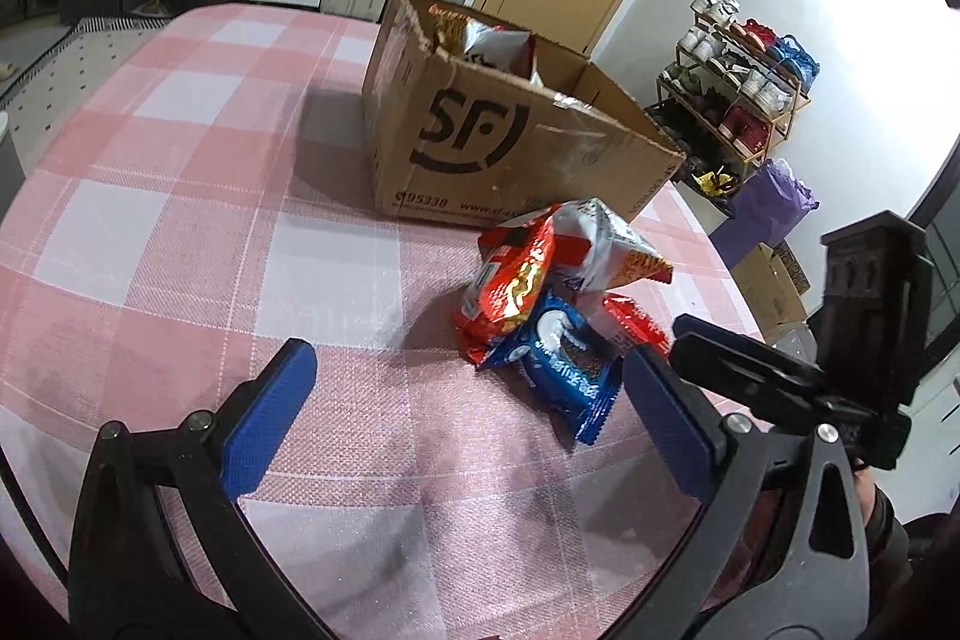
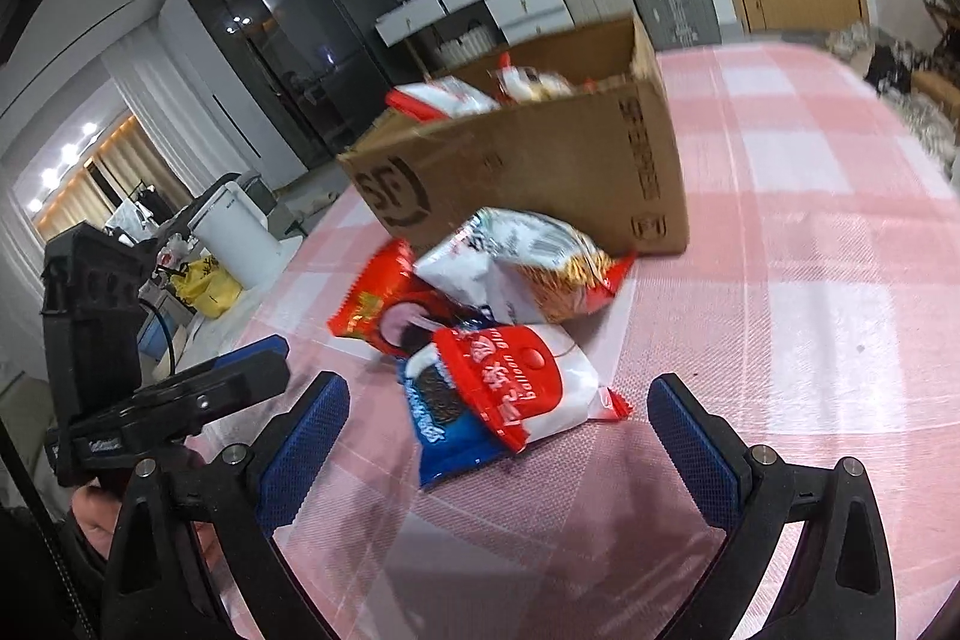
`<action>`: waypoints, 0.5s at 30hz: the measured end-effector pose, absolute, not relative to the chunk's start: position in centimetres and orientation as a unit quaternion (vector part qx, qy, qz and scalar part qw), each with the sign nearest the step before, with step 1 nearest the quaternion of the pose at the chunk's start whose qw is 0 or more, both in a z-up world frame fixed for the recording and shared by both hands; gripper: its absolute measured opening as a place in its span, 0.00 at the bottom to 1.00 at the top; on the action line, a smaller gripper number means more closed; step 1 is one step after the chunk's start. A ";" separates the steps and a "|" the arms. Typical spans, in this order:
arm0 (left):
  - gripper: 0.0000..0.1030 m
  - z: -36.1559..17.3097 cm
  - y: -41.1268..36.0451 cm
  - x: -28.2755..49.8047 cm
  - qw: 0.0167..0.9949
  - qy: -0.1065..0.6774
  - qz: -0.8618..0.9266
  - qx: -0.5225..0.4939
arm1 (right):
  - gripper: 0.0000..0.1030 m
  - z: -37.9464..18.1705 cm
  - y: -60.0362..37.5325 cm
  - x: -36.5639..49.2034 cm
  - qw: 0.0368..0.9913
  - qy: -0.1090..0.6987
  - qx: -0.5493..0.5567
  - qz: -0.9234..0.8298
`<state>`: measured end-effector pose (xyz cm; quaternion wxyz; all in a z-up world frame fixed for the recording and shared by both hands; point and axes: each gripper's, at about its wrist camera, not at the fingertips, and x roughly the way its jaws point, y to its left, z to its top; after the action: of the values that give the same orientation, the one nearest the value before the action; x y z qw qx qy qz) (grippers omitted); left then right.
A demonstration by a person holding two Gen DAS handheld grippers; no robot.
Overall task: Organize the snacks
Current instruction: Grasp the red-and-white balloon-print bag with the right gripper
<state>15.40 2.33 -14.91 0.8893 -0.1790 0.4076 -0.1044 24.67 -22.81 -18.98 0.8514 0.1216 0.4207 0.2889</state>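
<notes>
A small heap of snack packets (image 2: pixel 498 334) lies on the bench (image 1: pixel 180 232), just near of the cardboard box (image 1: pixel 480 142). They look light, puffy, crinkly and slippery; a crimped end seam seems the safest hold. Left hand-held gripper (image 1: pixel 462 412) and right hand-held gripper (image 2: pixel 498 430) both hang wide and empty.

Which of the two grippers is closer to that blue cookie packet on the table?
Right, narrowly. The blue cookie packet lies just ahead of the open right gripper, between its fingers. The open left gripper hovers beside it, with the packet by its right finger.
</notes>
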 end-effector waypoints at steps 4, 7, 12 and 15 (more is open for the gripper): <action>0.99 -15.8 2.6 16.0 0.882 0.417 -0.107 -0.190 | 0.98 -20.1 -22.5 26.1 0.839 0.437 0.128 0.297; 0.99 -16.4 2.8 16.4 0.879 0.421 -0.107 -0.195 | 0.97 -20.6 -22.5 26.9 0.837 0.439 0.133 0.296; 0.98 -16.9 3.3 17.2 0.876 0.425 -0.104 -0.202 | 0.85 -21.3 -22.3 28.5 0.828 0.453 0.131 0.305; 0.99 -17.2 3.6 17.6 0.874 0.426 -0.103 -0.209 | 0.62 -21.6 -21.9 28.8 0.825 0.454 0.124 0.313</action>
<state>17.58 3.59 -17.16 0.8741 -0.2087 0.4264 -0.1025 28.76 -21.89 -21.60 0.8248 0.1238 0.4545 0.3127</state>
